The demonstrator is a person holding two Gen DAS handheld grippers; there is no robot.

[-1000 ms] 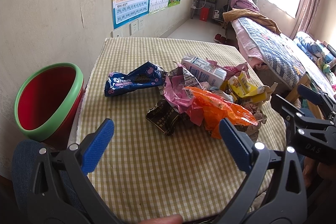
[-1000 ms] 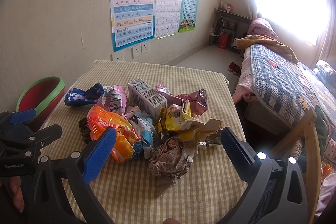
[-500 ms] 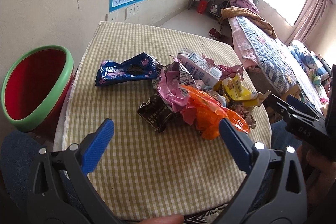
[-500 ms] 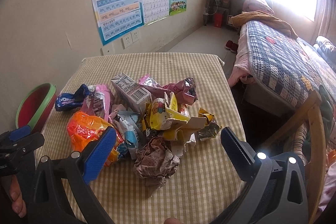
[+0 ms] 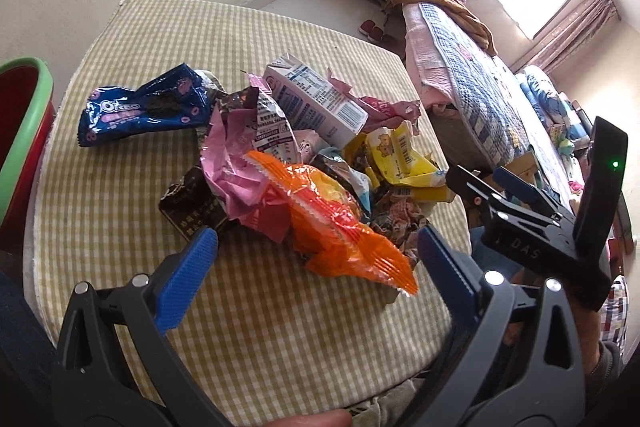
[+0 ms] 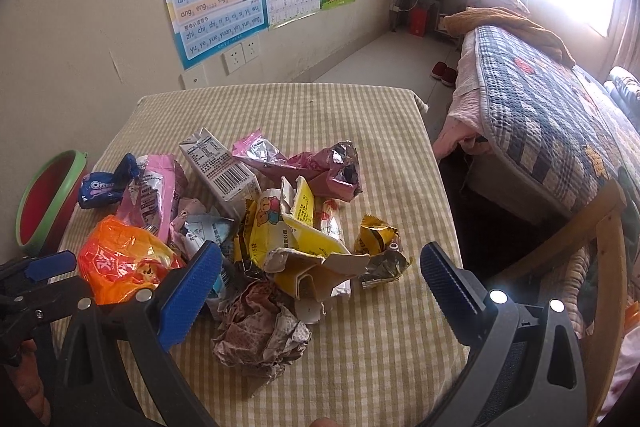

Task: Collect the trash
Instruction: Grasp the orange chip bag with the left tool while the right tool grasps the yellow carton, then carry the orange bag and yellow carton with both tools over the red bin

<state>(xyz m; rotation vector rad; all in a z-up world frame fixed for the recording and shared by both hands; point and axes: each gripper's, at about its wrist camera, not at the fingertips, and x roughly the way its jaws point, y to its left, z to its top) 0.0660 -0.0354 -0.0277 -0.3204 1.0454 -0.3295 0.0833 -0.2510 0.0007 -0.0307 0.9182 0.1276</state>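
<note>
Hovering both tools over the checked table [image 6: 360, 131], I have nothing in hand yet. My left gripper [image 5: 316, 267] stands wide open and empty, its blue pads either side of the orange wrapper [image 5: 340, 231] at the near edge of the heap. My right gripper [image 6: 320, 267] is just as wide and empty, framing the torn yellow carton [image 6: 308, 239] with the crumpled brown paper [image 6: 260, 335] just below it. The trash lies in one tangled pile mid-table: Oreo packet [image 5: 140, 105], pink wrapper [image 5: 232, 155], milk carton [image 5: 316, 99]. The red bin [image 5: 20, 147] sits off the table's left side.

My worry is the overlap. Closing on the orange wrapper will likely drag the pink one with it and shed pieces off the near edge. Slick foil may slip from the pads, and the two grippers sit near enough to collide.
</note>
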